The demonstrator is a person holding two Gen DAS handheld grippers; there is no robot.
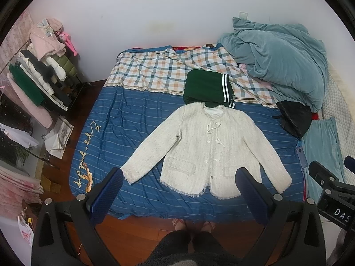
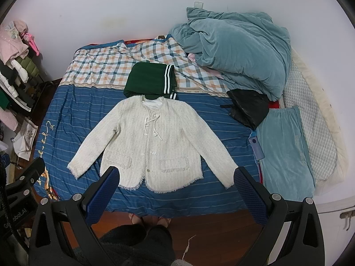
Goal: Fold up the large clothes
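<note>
A cream tweed jacket (image 1: 199, 146) (image 2: 150, 144) lies flat and face up on the blue striped bedsheet (image 1: 133, 119), both sleeves spread out to the sides. Just behind its collar sits a folded green garment (image 1: 207, 87) (image 2: 150, 79) with white stripes. My left gripper (image 1: 180, 177) hovers open above the jacket's hem, holding nothing. My right gripper (image 2: 176, 177) is also open and empty, held high over the hem and the right sleeve cuff. Both are apart from the cloth.
A heap of teal bedding (image 1: 281, 59) (image 2: 239, 55) fills the back right of the bed, with a black garment (image 2: 248, 107) and a teal pillow (image 2: 286, 150) in front. A loaded clothes rack (image 1: 37, 75) stands left. A person's feet (image 1: 193, 223) are at the bed's near edge.
</note>
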